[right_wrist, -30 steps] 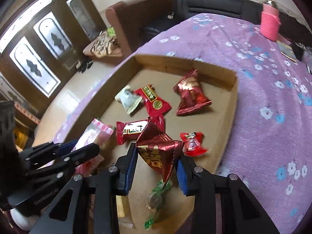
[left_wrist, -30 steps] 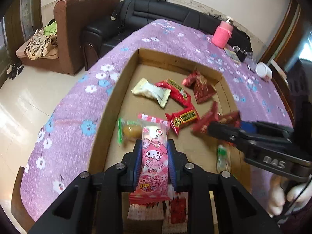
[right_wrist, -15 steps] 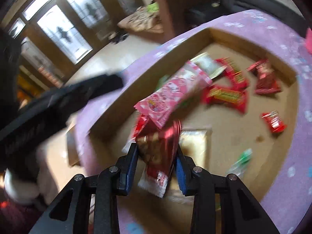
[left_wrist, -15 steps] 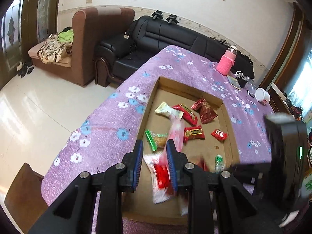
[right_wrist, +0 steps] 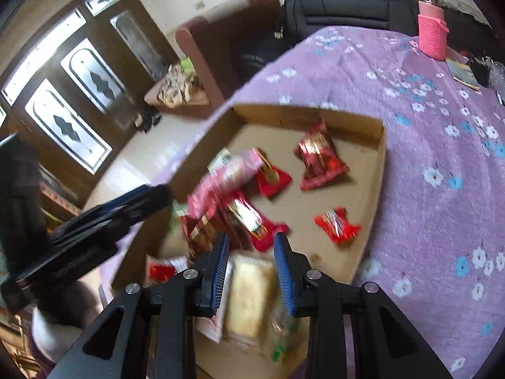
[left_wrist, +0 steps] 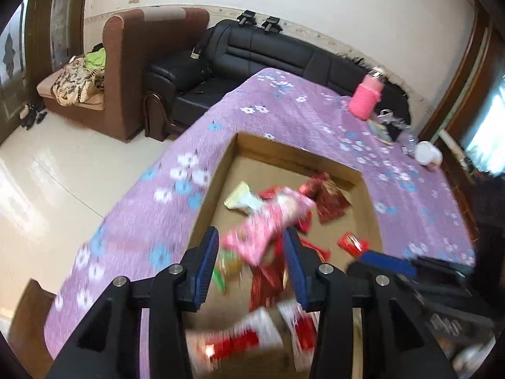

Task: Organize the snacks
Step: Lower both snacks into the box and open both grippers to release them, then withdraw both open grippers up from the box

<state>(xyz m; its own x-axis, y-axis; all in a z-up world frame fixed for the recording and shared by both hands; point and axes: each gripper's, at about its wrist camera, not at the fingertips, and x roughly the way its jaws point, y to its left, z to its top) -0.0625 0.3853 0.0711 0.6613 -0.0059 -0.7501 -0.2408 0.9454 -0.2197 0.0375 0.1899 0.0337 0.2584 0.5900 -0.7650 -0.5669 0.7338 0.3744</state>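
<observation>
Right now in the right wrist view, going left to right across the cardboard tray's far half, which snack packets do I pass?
Blurred pink packet → red packet with gold print → large dark red foil bag. Nearer and further right lies the small bright red packet, all inside the cardboard tray.

the cardboard box (right_wrist: 372, 170) looks matt brown. the snack packets (right_wrist: 320, 158) are glossy foil and plastic. a fuzzy purple flowered cloth (left_wrist: 151, 208) covers the bench. the sofa (left_wrist: 284, 53) is shiny black leather; the floor (left_wrist: 47, 170) is polished tile.
</observation>
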